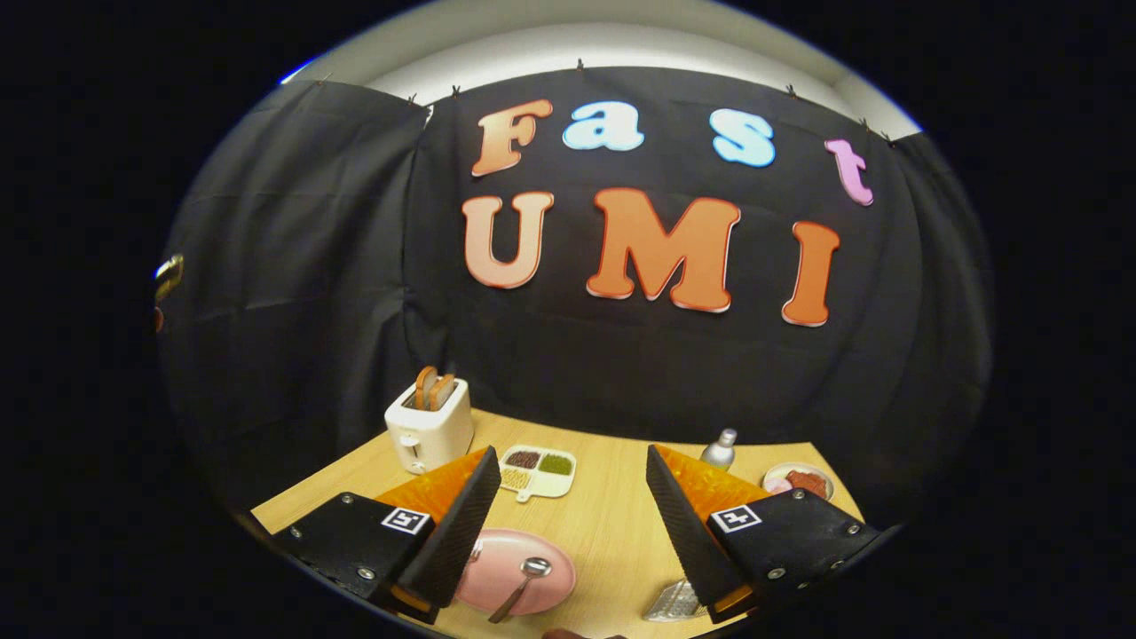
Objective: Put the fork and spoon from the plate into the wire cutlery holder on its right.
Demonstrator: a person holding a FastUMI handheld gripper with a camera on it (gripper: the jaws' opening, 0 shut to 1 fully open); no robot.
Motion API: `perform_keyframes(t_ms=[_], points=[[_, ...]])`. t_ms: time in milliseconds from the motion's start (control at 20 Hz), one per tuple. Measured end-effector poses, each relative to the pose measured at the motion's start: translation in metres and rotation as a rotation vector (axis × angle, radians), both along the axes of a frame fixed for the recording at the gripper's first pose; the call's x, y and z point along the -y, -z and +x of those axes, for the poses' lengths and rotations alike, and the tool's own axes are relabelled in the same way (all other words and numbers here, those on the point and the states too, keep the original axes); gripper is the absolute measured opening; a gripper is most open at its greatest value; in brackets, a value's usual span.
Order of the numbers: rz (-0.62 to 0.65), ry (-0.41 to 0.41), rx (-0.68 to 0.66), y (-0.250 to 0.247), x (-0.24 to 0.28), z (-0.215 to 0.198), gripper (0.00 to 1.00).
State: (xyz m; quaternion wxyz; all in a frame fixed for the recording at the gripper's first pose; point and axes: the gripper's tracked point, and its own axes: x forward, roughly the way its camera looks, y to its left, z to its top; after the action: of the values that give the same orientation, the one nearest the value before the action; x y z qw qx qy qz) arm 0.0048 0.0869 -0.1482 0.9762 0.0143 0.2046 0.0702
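Gripper point(568, 497) raised above table, fingers spread wide, holding nothing.

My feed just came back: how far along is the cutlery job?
Nothing looks done yet. The spoon lies on the plate; the fork's end peeks out beside one finger. The gripper hangs above the table, fingers wide open, holding nothing. Left: both pieces must go into the holder.
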Motion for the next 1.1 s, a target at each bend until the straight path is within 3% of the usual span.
perform_keyframes(t_ms=[750,950,1100], points=[[-0.106,-0.125,-0.607,0.174,-0.058,-0.058,0.96],[-0.140,-0.136,-0.752,0.210,-0.059,-0.075,0.90],[-0.154,-0.145,-0.843,0.232,-0.062,-0.080,0.78]])
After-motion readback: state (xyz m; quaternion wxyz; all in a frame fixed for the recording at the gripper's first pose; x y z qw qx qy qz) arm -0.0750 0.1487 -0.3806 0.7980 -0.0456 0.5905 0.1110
